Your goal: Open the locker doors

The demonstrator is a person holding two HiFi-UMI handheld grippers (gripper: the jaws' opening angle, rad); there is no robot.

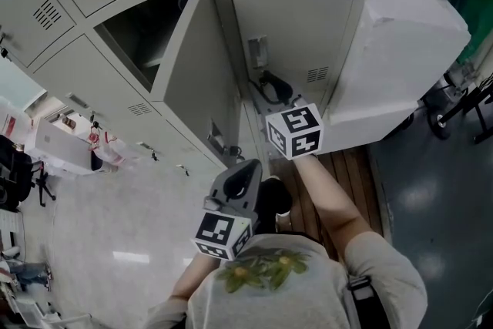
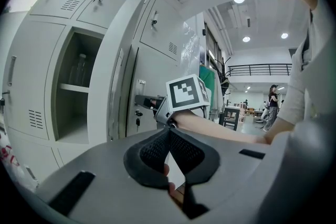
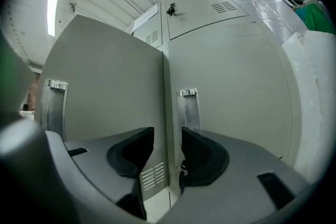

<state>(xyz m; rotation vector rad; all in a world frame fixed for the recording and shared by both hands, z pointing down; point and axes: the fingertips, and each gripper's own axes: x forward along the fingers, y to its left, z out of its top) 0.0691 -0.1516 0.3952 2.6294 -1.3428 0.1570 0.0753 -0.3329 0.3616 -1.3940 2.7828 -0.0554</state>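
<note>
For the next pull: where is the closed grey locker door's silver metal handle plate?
Right gripper view, centre: the handle plate sits on the closed door's left edge, ahead of the right gripper.

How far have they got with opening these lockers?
One door already stands open. The right gripper, fingers apart, is lined up on the handle of the neighbouring closed door. The left gripper is shut. The door above remains closed too.

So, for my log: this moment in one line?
left gripper shut | right gripper open, facing handle of closed door | neighbouring door open
</note>
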